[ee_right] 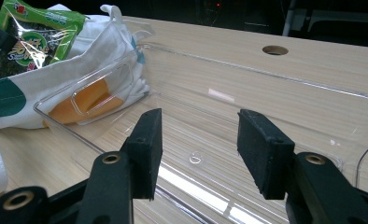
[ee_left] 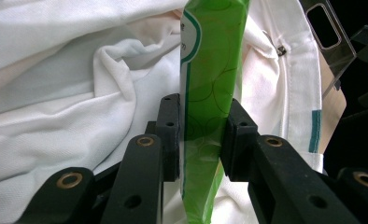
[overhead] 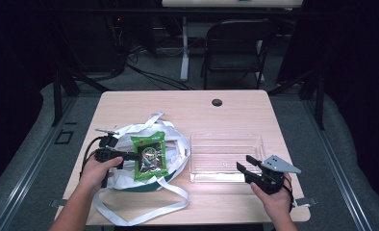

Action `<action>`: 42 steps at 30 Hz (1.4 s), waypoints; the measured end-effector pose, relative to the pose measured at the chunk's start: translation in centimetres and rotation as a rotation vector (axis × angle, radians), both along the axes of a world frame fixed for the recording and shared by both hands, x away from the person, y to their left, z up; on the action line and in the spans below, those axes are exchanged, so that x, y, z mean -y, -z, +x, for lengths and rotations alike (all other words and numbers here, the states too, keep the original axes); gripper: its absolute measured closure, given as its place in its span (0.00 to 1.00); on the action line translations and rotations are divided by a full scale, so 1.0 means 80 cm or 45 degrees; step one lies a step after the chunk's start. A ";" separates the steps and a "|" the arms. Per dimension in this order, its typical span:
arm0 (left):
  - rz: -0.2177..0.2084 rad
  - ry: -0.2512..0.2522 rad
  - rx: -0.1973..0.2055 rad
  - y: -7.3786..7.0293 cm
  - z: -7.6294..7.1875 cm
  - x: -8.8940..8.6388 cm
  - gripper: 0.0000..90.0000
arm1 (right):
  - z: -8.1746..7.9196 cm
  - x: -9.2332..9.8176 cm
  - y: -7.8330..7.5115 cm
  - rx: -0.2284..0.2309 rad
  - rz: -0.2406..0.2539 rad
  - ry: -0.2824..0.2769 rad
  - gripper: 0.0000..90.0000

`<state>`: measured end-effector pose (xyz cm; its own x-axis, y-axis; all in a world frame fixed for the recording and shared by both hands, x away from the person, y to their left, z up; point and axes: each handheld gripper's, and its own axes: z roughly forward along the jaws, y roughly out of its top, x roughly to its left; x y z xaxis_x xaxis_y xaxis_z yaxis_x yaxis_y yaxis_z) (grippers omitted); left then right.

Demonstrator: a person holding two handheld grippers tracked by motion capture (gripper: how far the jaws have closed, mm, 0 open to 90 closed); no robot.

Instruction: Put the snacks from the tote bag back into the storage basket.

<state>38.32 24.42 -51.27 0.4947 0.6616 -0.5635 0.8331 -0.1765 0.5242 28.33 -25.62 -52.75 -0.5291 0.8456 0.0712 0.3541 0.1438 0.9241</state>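
A green snack packet (overhead: 150,156) lies on a white cloth bag (overhead: 125,180) at the table's left. My left gripper (overhead: 132,156) reaches in from the left and is shut on the packet's edge. In the left gripper view the packet (ee_left: 210,70) stands pinched between both black pads, the left gripper (ee_left: 201,135) over white cloth (ee_left: 79,93). An empty clear plastic tray (overhead: 226,136) sits right of the bag. My right gripper (overhead: 243,162) hovers at the tray's near right corner, open, nothing between its jaws. The right gripper (ee_right: 198,140) looks across the tray (ee_right: 93,79) toward the packet (ee_right: 32,32).
Long white bag straps (overhead: 144,211) trail toward the table's front edge. A round cable hole (overhead: 217,102) is near the far edge. A dark folding chair (overhead: 235,43) stands behind the table. Something orange (ee_right: 86,100) shows through the tray's wall beside the bag.
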 end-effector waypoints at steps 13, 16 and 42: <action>-0.008 -0.008 0.054 -0.017 0.001 -0.004 0.81 | 0.000 0.000 0.000 0.001 0.000 -0.002 0.56; -0.011 -0.009 0.072 -0.021 0.001 -0.003 0.81 | 0.000 -0.001 0.000 0.002 -0.003 -0.006 0.56; -0.017 0.002 0.249 -0.057 0.003 0.005 0.81 | 0.002 -0.002 0.001 0.009 -0.038 -0.014 0.58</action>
<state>38.60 24.05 -46.74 0.5964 0.6539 -0.4656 0.7151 -0.1693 0.6782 28.45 -25.42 -52.82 -0.5385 0.8416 0.0421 0.3460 0.1753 0.9217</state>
